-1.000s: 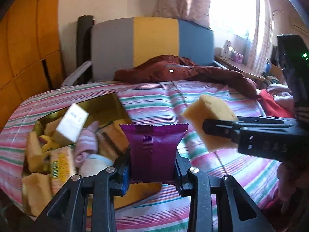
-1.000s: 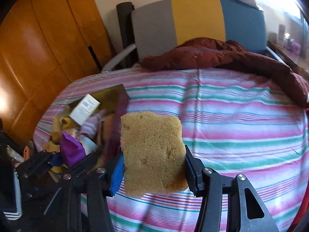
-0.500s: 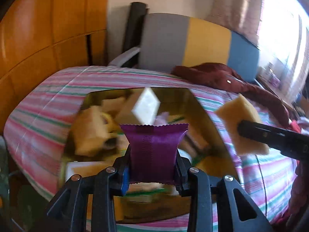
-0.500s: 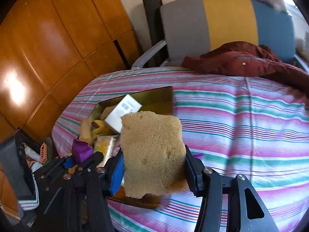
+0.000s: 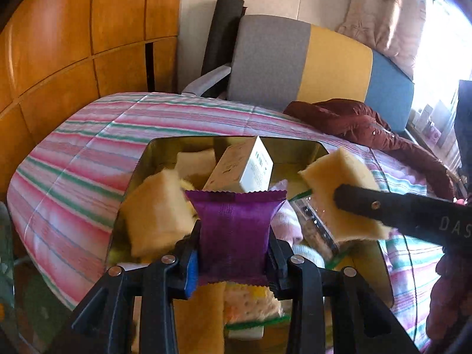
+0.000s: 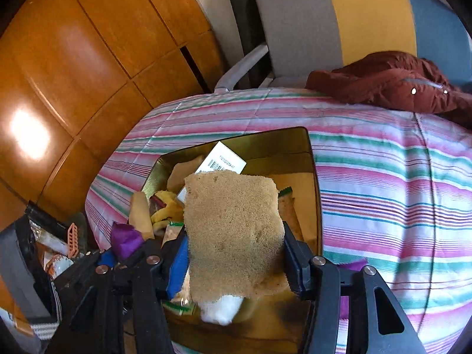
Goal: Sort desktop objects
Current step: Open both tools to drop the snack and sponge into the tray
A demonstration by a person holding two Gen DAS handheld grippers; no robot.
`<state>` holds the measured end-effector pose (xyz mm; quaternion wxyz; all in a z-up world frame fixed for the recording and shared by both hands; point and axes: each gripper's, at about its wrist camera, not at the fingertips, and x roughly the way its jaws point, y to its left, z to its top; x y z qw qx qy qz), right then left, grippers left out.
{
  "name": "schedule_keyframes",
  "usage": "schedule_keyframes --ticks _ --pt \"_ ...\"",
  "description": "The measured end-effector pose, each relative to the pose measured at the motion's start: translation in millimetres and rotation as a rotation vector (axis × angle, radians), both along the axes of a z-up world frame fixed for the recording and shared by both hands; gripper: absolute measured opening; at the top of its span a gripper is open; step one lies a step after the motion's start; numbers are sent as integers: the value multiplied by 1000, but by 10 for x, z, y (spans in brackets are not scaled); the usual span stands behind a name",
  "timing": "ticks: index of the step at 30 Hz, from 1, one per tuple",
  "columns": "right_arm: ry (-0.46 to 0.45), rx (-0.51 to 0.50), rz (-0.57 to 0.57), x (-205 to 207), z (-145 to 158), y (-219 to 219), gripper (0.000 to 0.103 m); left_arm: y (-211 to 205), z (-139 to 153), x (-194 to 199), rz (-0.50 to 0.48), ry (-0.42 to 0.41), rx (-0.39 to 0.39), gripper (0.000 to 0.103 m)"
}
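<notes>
Two grippers held over a gold tin (image 5: 138, 174) on a striped bed (image 6: 383, 183)
Purple packet (image 5: 234, 230) is clamped in left gripper (image 5: 234, 262); yellow sponge (image 6: 233, 230) is clamped in right gripper (image 6: 236, 253).

Daylight pours from a blown-out window (image 5: 442, 29) far right of the fingers. Glare spots the wooden wall (image 6: 29, 135) to their left. Fisheye bending and dark corners frame both views; near things blur slightly.

You have two grippers, the left gripper (image 5: 233, 233) and the right gripper (image 6: 234, 242). You see one purple packet (image 5: 234, 230), one gold tin (image 5: 298, 147), one white carton (image 5: 250, 168) and one maroon jacket (image 5: 362, 124). At least three yellow sponges show: one held (image 6: 233, 230), two in the tin (image 5: 156, 212) (image 5: 196, 163).
</notes>
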<state>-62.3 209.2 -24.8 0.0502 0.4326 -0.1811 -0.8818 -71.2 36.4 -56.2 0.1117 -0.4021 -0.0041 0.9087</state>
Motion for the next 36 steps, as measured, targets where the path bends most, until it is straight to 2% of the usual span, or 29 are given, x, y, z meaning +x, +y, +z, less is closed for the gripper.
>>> schedule_keyframes --ticks 7,10,11,13,26,36 --pt "-41 1 -21 -238 -124 -13 58 124 -77 -214 -1 -15 2 37" --pt "-49 -13 -18 -273 -159 -5 60 132 -123 -287 -1 -45 22 45" --pt "-49 -18 -23 -268 -163 9 67 137 -125 -298 0 -46 22 47" --pt "-43 -44 -39 -244 -165 53 73 157 -127 -293 -4 -40 15 49" --pt "-34 -42 -44 -164 -151 44 73 113 -67 -172 29 -18 -7 54" --pt "-11 13 -43 -47 -94 -39 76 -43 39 -1 69 17 -11 55"
